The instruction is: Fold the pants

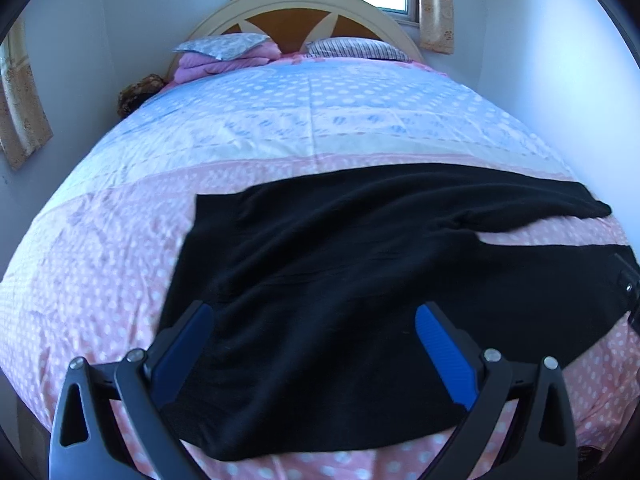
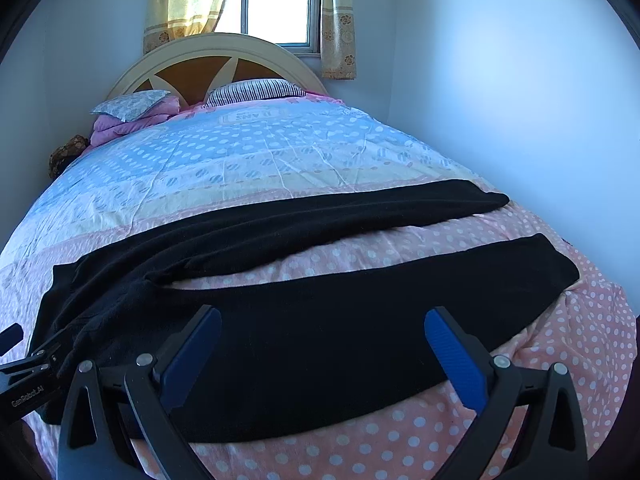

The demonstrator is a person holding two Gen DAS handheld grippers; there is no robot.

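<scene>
Hovering over the black fleece-like pants [image 1: 320, 264] spread flat across the foot of the pink, white-dotted bedspread [image 1: 88, 264], both tools ready to take a leg

The pants lie sideways on the bed, waistband toward the left and the two legs splayed apart toward the right with a strip of bedspread showing between them, which leaves them laid out for a first fold of one leg onto the other. The left gripper [image 1: 314, 344] hangs above the waist and seat end with its blue-padded fingers [image 1: 444, 356] spread wide and holding nothing, and the right gripper [image 2: 322, 348] sits over the near leg, likewise wide apart and empty; I judge neither has yet gripped cloth, so folding has not begun
</scene>
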